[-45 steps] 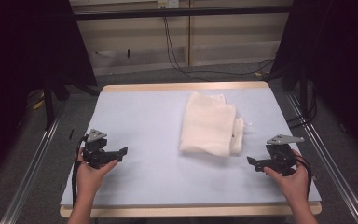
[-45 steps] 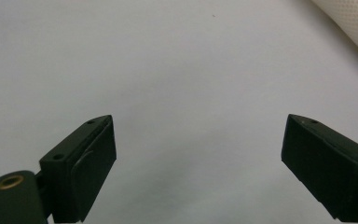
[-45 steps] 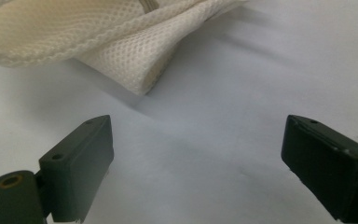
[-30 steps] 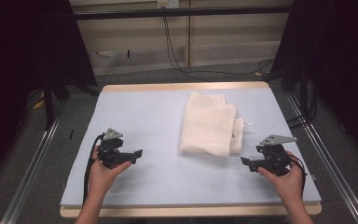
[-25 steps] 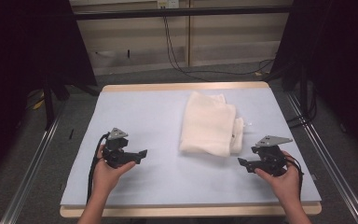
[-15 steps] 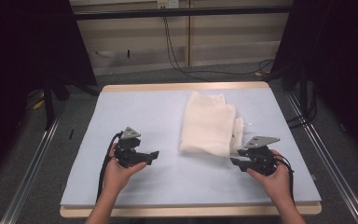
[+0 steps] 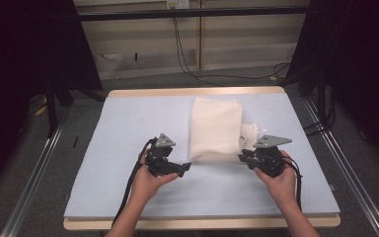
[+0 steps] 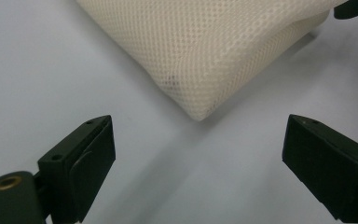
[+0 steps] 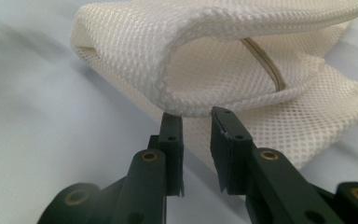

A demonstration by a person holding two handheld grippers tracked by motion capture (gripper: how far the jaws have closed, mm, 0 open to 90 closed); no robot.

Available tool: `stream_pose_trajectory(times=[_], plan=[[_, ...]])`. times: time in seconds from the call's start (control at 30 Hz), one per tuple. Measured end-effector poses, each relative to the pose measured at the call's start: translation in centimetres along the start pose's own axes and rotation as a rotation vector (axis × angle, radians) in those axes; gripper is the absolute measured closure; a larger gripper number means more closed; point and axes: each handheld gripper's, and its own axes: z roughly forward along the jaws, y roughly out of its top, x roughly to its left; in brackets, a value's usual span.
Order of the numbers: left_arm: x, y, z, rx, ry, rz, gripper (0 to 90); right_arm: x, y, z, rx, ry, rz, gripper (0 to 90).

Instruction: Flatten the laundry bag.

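Mesh bag (image 7: 216,127) between claws' reach.

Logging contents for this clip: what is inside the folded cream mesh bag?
Through the open fold of the cream mesh bag, a thin beige cord runs across the inner layer. Deeper inside, the mesh covers everything, so any further contents cannot be seen.

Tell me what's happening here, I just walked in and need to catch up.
A person works at a table with a claw in each hand, closing in on a folded mesh cloth. The left claw is open, just short of the cloth's near corner. The right claw has just been closing, its tips at the fold's edge, a gap between them.
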Motion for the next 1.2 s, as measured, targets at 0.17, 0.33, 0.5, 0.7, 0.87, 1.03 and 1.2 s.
stream_pose_trajectory(times=[0.17, 0.33, 0.5, 0.7, 0.87, 1.03, 1.2], plan=[[-0.3, 0.7, 0.5, -0.010, -0.006, 0.006, 10.5, 0.2, 0.3, 0.3, -0.003, 0.008, -0.005, 74.1], [-0.7, 1.8, 1.5, -0.009, -0.022, 0.027, 13.4, 0.3, 0.5, 0.5, -0.001, 0.016, -0.011, 74.7], [-1.3, 3.0, 2.5, -0.012, -0.041, 0.065, 17.7, 0.4, 0.5, 0.5, 0.002, 0.006, -0.014, 74.8], [-1.8, 4.1, 3.4, -0.009, -0.042, 0.093, 24.9, 0.5, 0.5, 0.6, 0.001, 0.018, -0.012, 74.9], [-2.5, 4.9, 4.0, 0.004, -0.070, 0.121, 31.8, 0.5, 0.5, 0.6, -0.001, 0.026, -0.012, 75.1], [-2.7, 5.2, 4.5, 0.001, -0.038, 0.138, 43.8, 0.6, 0.5, 0.7, -0.001, 0.023, -0.013, 75.1], [-2.1, 5.2, 4.3, 0.015, -0.023, 0.101, 62.6, 0.6, 0.5, 0.7, -0.005, 0.032, -0.011, 74.3]])
